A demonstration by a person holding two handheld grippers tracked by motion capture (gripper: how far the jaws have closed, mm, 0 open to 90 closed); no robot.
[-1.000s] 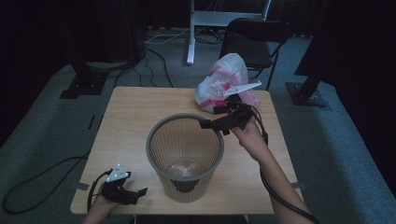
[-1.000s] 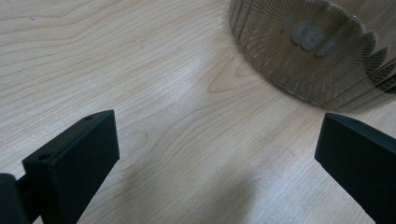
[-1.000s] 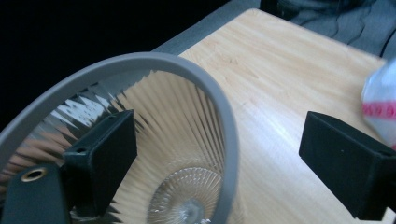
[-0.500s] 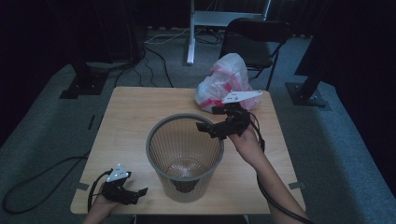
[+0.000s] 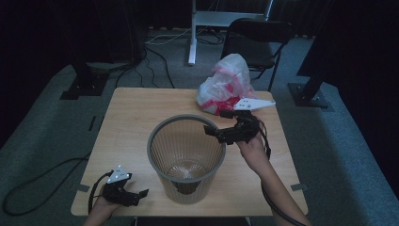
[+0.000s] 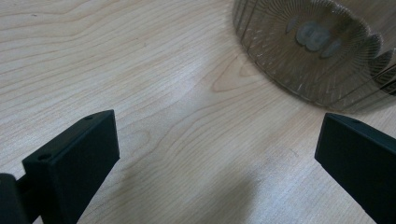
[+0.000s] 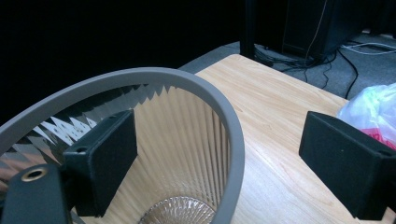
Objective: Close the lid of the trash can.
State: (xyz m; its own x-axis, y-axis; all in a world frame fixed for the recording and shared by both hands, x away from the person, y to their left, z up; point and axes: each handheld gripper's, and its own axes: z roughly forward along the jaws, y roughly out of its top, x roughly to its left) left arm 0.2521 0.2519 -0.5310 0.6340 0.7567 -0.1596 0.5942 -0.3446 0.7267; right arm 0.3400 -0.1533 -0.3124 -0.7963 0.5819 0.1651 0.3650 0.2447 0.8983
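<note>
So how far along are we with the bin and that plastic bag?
Nothing looks done: the wastebasket holds no bag, and the plastic bag lies on the table behind it. In hand: the right gripper is open with its jaws straddling the basket's rim. The left gripper rests open on the table. Gripping the rim, probably, and anything with the bag remain.

Setting: a studio-type recording room or lab, dimly lit. Evidence: black curtains point(image 5: 42, 33) hang along the back and sides; grey carpet point(image 5: 42, 136) covers the floor; black stand bases point(image 5: 82, 87) rest on it at left and right; loose cables point(image 5: 155, 52) run across the carpet behind the table. One light wooden table point(image 5: 136, 113) stands in the middle, with a black chair point(image 5: 256, 44) behind it and the legs of a white desk frame point(image 5: 193, 33) further back. A person works here with handheld grippers trailing cables, one hand point(image 5: 251, 148) over the table.
</note>
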